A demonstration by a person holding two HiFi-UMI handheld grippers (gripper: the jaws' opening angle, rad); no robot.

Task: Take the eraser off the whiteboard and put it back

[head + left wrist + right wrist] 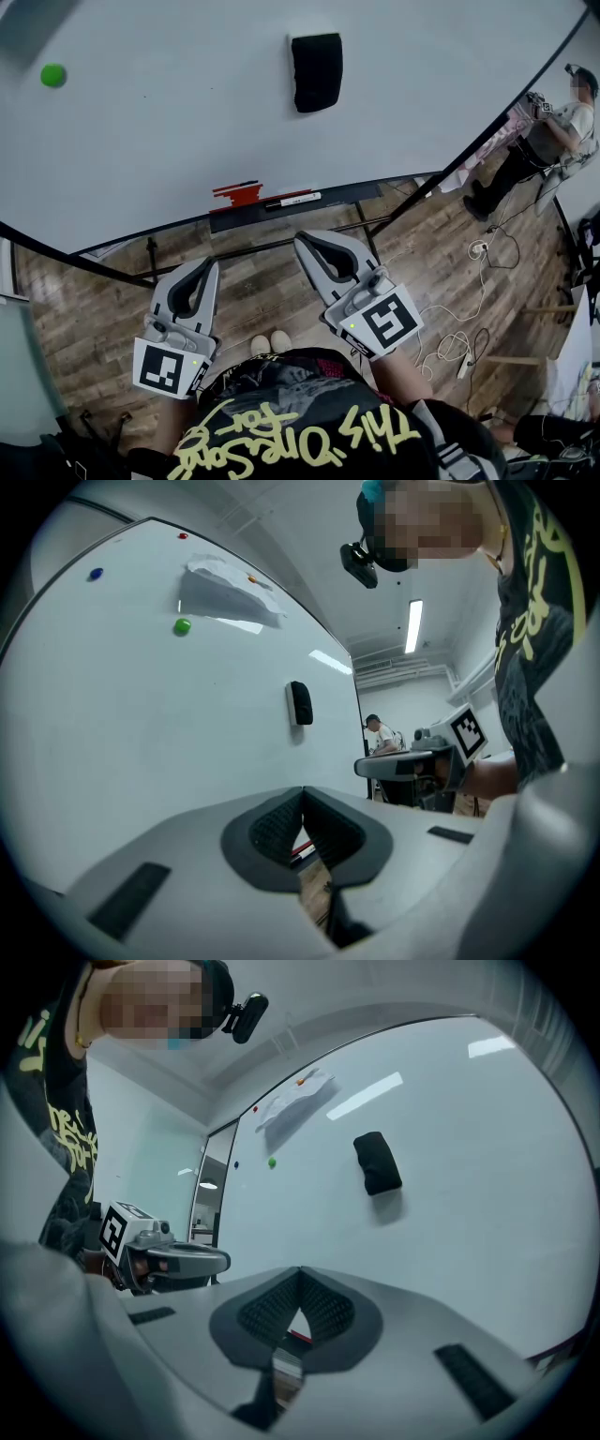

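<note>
On the whiteboard (pixel 169 141), upper centre in the head view, the black eraser (pixel 317 72) sits upright against the white surface, well apart from both tools; a green magnet (pixel 53 75) sits far to its left; a sheet of paper (pixel 230 594) is fixed higher up, seen in the left gripper view. Below the eraser, the board's tray (pixel 328 208) carries red markers (pixel 239 195) and a white-barrelled marker (pixel 292 200) just beside them. Left gripper (pixel 208 264): jaws together, pads meeting at the tips, nothing between them; held level, short of the board. Right gripper (pixel 302 240): jaws likewise closed on nothing; tips nearer the tray than the left's, not touching it. Floor (pixel 94 319): wood plank; cables (pixel 469 328) lie at right; a second person (pixel 553 131) is near the board's far end.
</note>
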